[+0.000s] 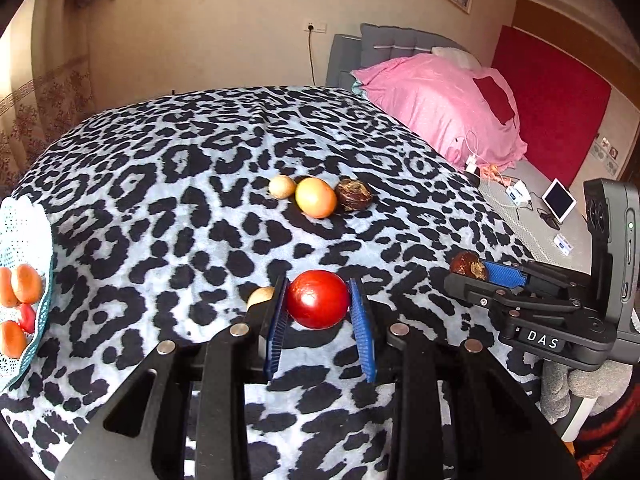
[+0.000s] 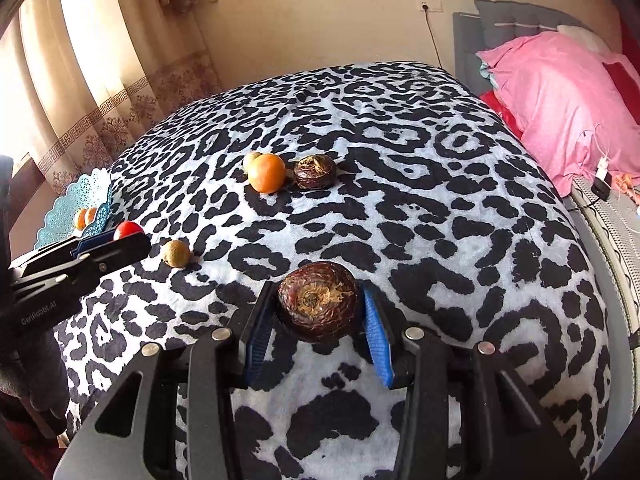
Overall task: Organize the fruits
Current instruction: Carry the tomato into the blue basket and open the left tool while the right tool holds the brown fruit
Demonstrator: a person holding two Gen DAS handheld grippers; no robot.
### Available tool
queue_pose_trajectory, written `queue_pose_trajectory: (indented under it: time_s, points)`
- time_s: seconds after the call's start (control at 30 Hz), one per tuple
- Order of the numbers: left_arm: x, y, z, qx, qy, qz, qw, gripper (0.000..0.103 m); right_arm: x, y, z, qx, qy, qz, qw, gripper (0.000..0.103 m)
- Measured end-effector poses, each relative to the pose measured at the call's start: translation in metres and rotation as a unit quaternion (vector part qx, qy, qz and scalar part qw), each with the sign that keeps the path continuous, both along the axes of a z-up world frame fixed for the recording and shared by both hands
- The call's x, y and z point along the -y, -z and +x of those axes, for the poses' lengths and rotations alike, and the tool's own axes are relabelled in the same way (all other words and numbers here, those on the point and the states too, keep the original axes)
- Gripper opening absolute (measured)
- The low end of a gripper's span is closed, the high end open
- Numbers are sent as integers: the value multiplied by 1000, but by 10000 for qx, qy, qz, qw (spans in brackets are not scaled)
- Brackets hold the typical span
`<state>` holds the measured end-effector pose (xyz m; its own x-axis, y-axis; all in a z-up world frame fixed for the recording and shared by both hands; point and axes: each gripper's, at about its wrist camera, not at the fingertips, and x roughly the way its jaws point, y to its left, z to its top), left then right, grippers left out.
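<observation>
Holding red fruit [image 1: 318, 299] in left gripper [image 1: 320, 320] | right gripper [image 2: 320, 320] holding brown fruit [image 2: 320, 307] | both probably going to blue basket [image 2: 94, 206]

Home bedroom, leopard-print blanket [image 1: 200, 208] on bed, pink pillow [image 1: 436, 108], padded headboard [image 1: 400, 42], patterned curtains [image 2: 100, 92]

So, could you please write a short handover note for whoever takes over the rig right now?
Left tool: closed on a red fruit, just above the blanket.
Right tool: closed on a dark brown fruit.
Teal basket at the left edge already holds several orange fruits and a red one.
Left on the blanket: a small tan fruit beside the left tool, and farther back a group of tan fruit, orange and another dark brown one.
</observation>
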<state>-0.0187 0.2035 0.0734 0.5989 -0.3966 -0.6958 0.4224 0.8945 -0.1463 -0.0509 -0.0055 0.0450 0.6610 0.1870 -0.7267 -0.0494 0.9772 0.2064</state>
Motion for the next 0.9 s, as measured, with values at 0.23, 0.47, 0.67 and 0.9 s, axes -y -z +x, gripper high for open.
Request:
queue_pose_trajectory:
  time_s: [0.23, 0.47, 0.67, 0.9]
  points:
    - [-59, -13, 1, 167, -641, -150, 9977, 31, -26, -10, 4, 76, -246, -56, 9997, 43]
    - [-121, -21, -1, 366, -1428, -129, 9890, 31, -61, -20, 13, 167, -618, -124, 9979, 43]
    - [-178, -21, -2, 440, -2119, -99, 9763, 31, -92, -28, 21, 256, -961, -175, 9949, 43]
    - [-226, -17, -3, 519, -2764, 88, 9596, 31, -124, -33, 28, 295, -1280, -189, 9912, 43]
